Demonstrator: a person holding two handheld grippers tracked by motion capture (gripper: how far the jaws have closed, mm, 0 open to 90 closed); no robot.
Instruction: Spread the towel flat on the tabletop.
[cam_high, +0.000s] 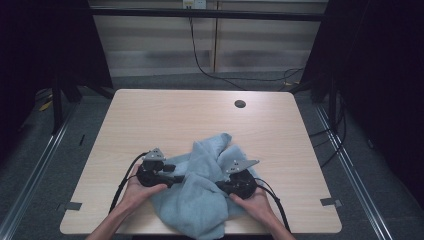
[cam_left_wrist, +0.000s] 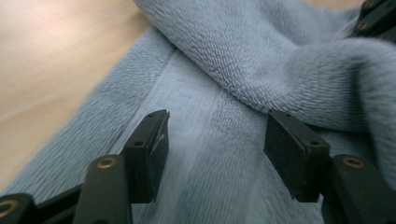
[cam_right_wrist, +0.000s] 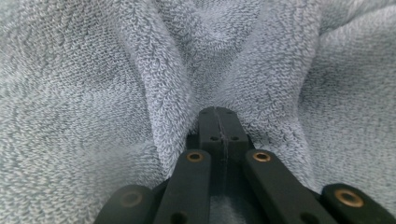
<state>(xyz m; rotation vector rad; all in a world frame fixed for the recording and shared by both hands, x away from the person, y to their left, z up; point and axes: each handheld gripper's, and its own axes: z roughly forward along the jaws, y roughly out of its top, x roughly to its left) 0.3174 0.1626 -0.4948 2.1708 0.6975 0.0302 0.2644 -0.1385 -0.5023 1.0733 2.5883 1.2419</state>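
A light blue towel (cam_high: 205, 185) lies crumpled at the front middle of the wooden table (cam_high: 165, 115), its lower part reaching the front edge. My left gripper (cam_high: 181, 178) points right at the towel's left side. In the left gripper view it (cam_left_wrist: 217, 122) is open, its jaws straddling a flat hem band of the towel (cam_left_wrist: 201, 154) with a thick fold (cam_left_wrist: 261, 60) just beyond. My right gripper (cam_high: 221, 188) points left into the towel's right side. In the right gripper view it (cam_right_wrist: 218, 113) is shut, with towel folds (cam_right_wrist: 154, 93) bunching toward its tips.
A round cable hole (cam_high: 240, 104) sits at the table's back right. Bare tabletop (cam_left_wrist: 51, 70) stretches left of the towel. Black cables (cam_high: 210, 70) run over the floor behind the table. The other gripper (cam_left_wrist: 376, 18) shows at the upper right of the left gripper view.
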